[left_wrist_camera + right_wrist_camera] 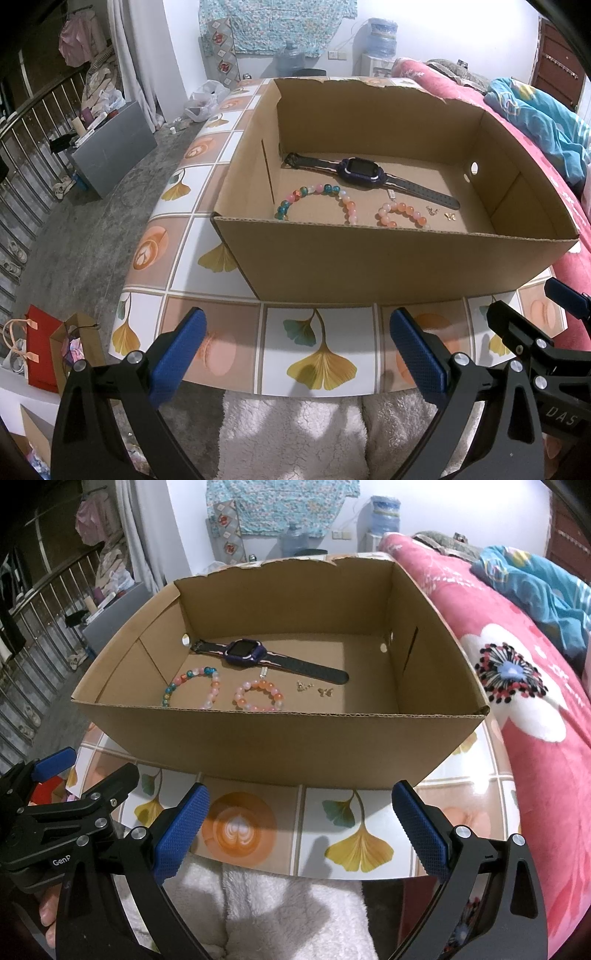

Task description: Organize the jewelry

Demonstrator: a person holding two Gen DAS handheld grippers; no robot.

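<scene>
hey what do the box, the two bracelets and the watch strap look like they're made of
Box: plain brown corrugated cardboard, matte; fluting shows along the cut rim. Multicolored bracelet and pink-orange bracelet: glossy, partly translucent round beads, probably glass or plastic. Watch: its dark strap looks like matte rubber or silicone, with punched holes; the case looks like purple plastic.

Cardboard box [258, 746] open-topped; near wall blocks level approach. Floor right of watch [255, 655] bare. Table [325, 834] strip before box free.
</scene>
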